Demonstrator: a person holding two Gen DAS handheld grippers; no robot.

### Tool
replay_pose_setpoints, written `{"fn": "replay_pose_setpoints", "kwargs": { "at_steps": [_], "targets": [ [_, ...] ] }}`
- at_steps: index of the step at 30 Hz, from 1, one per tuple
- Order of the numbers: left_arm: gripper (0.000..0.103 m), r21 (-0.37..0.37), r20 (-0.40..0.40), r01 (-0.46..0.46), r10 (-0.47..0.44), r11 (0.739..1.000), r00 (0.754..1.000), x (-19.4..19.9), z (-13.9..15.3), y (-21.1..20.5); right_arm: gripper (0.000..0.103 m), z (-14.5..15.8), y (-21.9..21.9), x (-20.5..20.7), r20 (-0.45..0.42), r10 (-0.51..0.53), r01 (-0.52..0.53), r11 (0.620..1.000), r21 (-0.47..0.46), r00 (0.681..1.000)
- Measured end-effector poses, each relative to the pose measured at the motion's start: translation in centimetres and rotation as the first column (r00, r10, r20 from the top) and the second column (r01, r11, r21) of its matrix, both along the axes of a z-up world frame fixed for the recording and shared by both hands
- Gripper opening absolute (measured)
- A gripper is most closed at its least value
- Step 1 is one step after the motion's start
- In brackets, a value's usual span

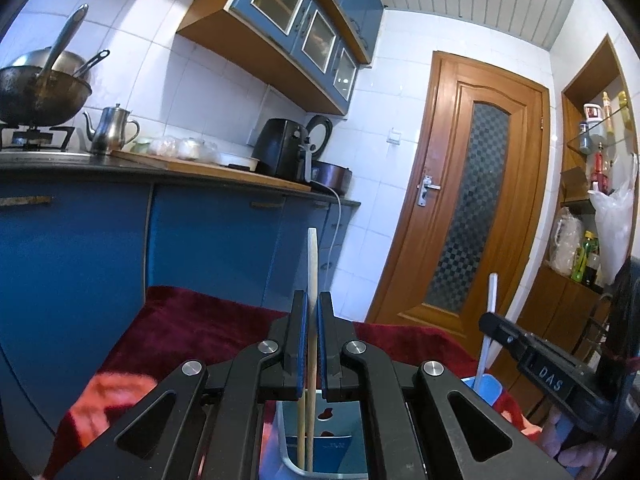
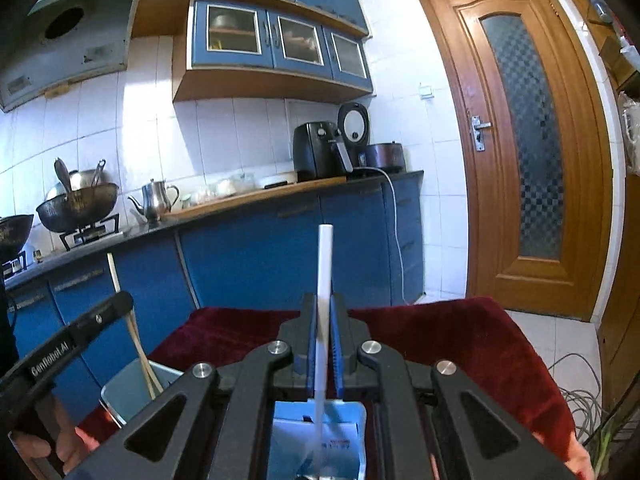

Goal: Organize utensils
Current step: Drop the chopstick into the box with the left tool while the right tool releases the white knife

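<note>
My left gripper is shut on a pair of wooden chopsticks that stand upright. Their lower ends reach into a pale grey-blue holder right under the jaws. My right gripper is shut on a thin white utensil handle, also upright, its lower end inside a blue holder. In the left wrist view the right gripper sits to the right with the white handle over the blue holder. The right wrist view has the left gripper, chopsticks and grey-blue holder at left.
Both holders stand on a dark red cloth. Behind it run blue kitchen cabinets with a counter carrying a wok, a kettle and an air fryer. A wooden door is at right, cables on the floor.
</note>
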State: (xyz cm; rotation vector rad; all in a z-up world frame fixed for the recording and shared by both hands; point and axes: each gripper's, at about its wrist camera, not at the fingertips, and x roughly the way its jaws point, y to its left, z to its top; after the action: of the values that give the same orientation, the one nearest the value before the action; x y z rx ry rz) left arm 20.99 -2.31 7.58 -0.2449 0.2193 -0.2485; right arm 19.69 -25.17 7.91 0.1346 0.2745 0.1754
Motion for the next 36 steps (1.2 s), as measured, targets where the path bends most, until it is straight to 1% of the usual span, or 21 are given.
{"fn": "replay_pose_setpoints", "kwargs": {
  "at_steps": [2,3,4,5,6,13,18,23,28,31,36],
  "targets": [
    [0.010,-0.003,-0.009,0.002,-0.003,1.000,1.000,0.0,0.1,0.0,0.010,-0.2,-0.1,-0.2,-0.012,0.012,-0.012,1.000,0.003,1.000],
    [0.017,-0.003,-0.013,0.004,-0.004,1.000,1.000,-0.1,0.1,0.0,0.011,-0.2,-0.1,-0.3,-0.014,0.013,-0.013,1.000,0.001,1.000],
    [0.025,-0.001,-0.019,0.007,-0.007,1.000,1.000,-0.1,0.1,-0.1,0.015,-0.2,-0.2,-0.6,-0.013,0.015,-0.015,1.000,0.002,1.000],
    [0.028,0.000,-0.026,0.010,-0.010,1.000,1.000,-0.1,0.2,-0.1,0.018,-0.2,-0.3,-0.8,-0.012,0.018,-0.018,1.000,0.007,1.000],
    [0.032,0.001,-0.029,0.013,-0.013,1.000,0.999,-0.2,0.2,-0.1,0.019,-0.1,-0.4,-1.0,-0.010,0.021,-0.020,1.000,0.012,1.000],
    [0.033,0.022,-0.028,0.029,-0.029,0.999,0.999,-1.7,1.5,-0.4,0.020,1.4,-1.2,-3.0,0.007,0.018,-0.018,0.999,0.028,1.000],
    [0.033,0.028,-0.045,0.039,-0.038,0.999,0.998,-2.9,2.5,-0.1,0.020,2.4,-1.8,-4.8,-0.009,0.023,-0.023,0.998,0.050,1.000],
    [0.034,0.036,-0.080,0.047,-0.044,0.998,0.996,-4.5,3.5,0.6,0.020,3.2,-2.0,-6.9,-0.033,0.029,-0.027,0.997,0.067,0.999],
    [0.034,0.065,-0.116,0.053,-0.046,0.996,0.992,-6.3,4.2,1.1,0.020,3.9,-2.0,-9.2,-0.055,0.040,-0.036,0.996,0.078,0.998],
    [0.034,0.093,-0.137,0.059,-0.046,0.994,0.990,-7.6,4.3,1.3,0.020,4.1,-1.7,-10.5,-0.070,0.040,-0.035,0.997,0.062,0.997],
    [0.036,0.112,-0.189,0.079,-0.057,0.991,0.980,-9.2,4.0,1.6,0.021,3.7,-1.1,-12.4,-0.121,0.038,-0.034,0.999,0.028,0.992]
  ]
}}
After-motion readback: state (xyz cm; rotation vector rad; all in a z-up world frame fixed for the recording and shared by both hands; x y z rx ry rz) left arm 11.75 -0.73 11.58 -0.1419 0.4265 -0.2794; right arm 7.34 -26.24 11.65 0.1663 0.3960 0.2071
